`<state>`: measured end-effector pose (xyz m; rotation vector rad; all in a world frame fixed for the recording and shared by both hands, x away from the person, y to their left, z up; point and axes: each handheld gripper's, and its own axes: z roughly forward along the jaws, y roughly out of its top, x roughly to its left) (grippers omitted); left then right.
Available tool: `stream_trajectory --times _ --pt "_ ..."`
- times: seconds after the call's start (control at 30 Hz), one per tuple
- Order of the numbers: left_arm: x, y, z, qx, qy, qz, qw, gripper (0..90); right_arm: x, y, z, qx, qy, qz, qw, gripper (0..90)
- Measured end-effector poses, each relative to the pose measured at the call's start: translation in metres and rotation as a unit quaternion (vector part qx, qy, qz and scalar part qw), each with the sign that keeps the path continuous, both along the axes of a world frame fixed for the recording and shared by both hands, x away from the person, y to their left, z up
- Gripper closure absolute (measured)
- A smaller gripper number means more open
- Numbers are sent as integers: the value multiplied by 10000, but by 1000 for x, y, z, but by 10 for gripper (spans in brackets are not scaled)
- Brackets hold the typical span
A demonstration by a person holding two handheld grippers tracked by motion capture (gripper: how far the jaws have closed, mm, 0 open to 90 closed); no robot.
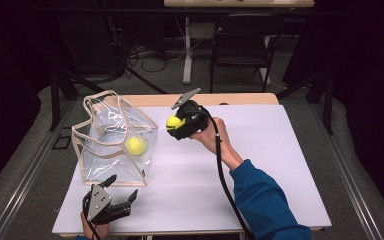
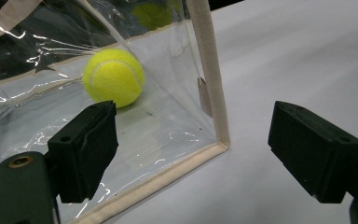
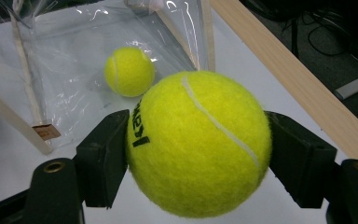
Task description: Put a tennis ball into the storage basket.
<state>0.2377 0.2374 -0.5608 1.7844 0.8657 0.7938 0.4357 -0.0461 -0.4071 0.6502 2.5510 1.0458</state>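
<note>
The worktop [image 1: 260,165] is covered by a white sheet, and a strip of light wood shows along its far edge. It stands on a grey floor in a dark room. Behind it I see a black chair [image 1: 242,47], the white leg of another table and some cables on the floor.

The far part of the room is very dark, so the things there are hard to make out. The person is cut off at the near edge of the high view: a blue sleeve [image 1: 265,200] comes in on the right, and the hand on the left is half out of the picture.

There are two tennis balls and one clear plastic bag. The bag [image 1: 112,142] has beige trim and stands on the left part of the worktop. One ball [image 1: 135,145] lies inside it, on its bottom. The other tennis ball [image 3: 200,140] is held above the worktop, just right of the bag and near its open top.

There are two grippers. The right hand-held gripper [image 1: 177,124] is closed on this second ball, with one pad on each side. The left hand-held gripper [image 1: 111,200] is open and holds nothing; it rests at the near left edge, just near of the bag's corner.
</note>
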Motion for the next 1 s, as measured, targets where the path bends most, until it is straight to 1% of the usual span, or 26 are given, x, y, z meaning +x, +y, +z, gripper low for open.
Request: stream_trajectory --times 0.17,0.3,0.5,0.73,1.0 --pt "0 0 0 29 -2 -2 10000 159 0 3 5 51 -31 26 10000 259" --pt "0 0 0 15 25 -6 10000 160 -2 5 9 84 -70 44 9999 259" --pt "0 0 0 11 8 -19 10000 159 -2 6 13 157 -117 57 9998 259" --pt "1 0 0 6 12 -18 10000 159 -4 6 18 174 -167 69 9997 259" --pt "0 0 0 15 -12 -24 10000 159 -4 5 23 311 -213 39 9993 259"
